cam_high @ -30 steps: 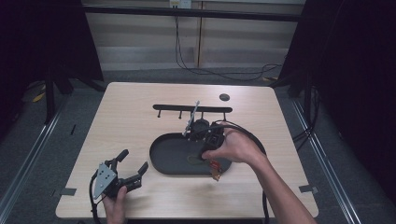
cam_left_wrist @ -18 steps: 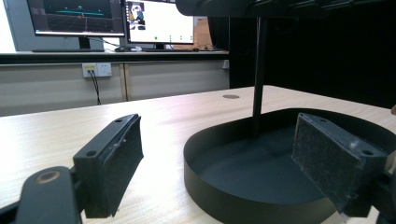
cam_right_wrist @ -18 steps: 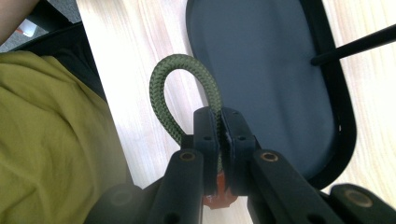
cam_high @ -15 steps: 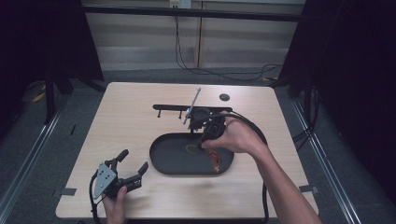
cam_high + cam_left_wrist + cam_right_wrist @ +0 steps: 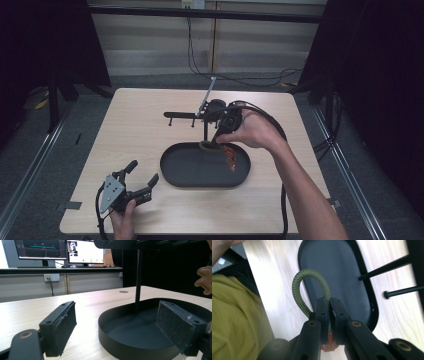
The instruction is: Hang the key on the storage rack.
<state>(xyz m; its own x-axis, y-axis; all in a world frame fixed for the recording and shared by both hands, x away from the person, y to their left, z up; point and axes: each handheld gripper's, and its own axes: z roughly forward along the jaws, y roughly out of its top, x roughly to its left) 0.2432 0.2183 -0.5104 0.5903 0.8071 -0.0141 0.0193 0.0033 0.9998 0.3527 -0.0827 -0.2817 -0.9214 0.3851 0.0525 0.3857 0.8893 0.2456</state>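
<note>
Right gripper [image 5: 329,308]: jaws pressed together on an olive-green braided cord loop [image 5: 308,288]; the loop arches out past the jaw tips, and something orange [image 5: 327,346] shows low between the jaws. In the high view this gripper [image 5: 214,142] is held in the right hand [image 5: 252,131], lifted above the far end of the black oval tray [image 5: 172,172], the green loop [image 5: 206,146] hanging at its tip and an orange-red piece [image 5: 231,157] dangling below over the tray's right part; whether that piece touches the tray floor cannot be told.

Just behind the gripper stands a black rack [image 5: 185,116], a horizontal bar with short pegs on a thin post; from the right gripper view two of its pegs [image 5: 397,292] stick out over the tray's rim.

Left gripper [image 5: 142,181]: jaws spread wide, nothing between them, resting near the table's [image 5: 130,125] front-left corner in the left hand [image 5: 122,220], well apart from the cord. Its own view shows both pads [image 5: 62,327] open, the tray wall [image 5: 110,340] just ahead
</note>
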